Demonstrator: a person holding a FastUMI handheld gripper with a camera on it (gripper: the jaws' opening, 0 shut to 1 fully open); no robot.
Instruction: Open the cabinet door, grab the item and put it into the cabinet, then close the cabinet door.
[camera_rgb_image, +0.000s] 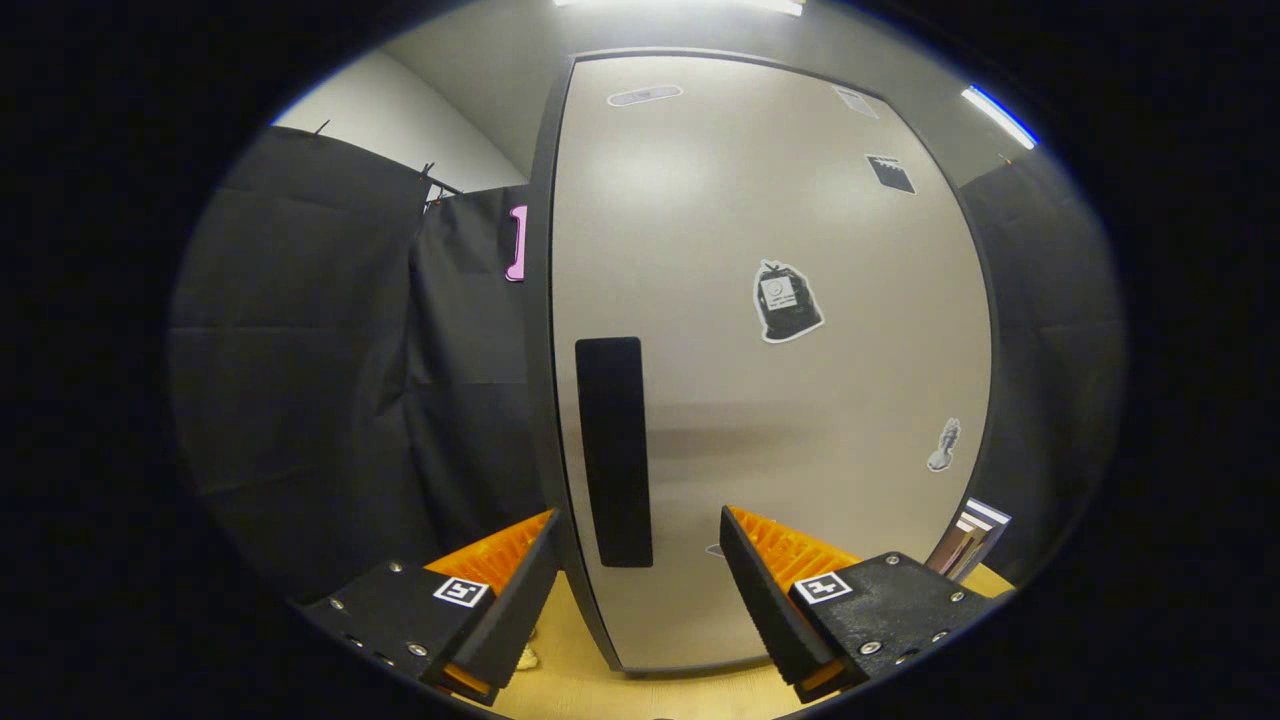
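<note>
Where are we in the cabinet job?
Can't tell: either the very start or the very end. The door is shut, flush in its frame. The tongs are open and empty, straddling the door's left edge with the black handle between the fingers. No item is visible. If this is the start, opening, loading and closing are all left; if the end, nothing is. The frame doesn't show what's inside.

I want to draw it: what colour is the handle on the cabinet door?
Black, on the grey cabinet door; the handle shows clearly in the gripper view.
</note>
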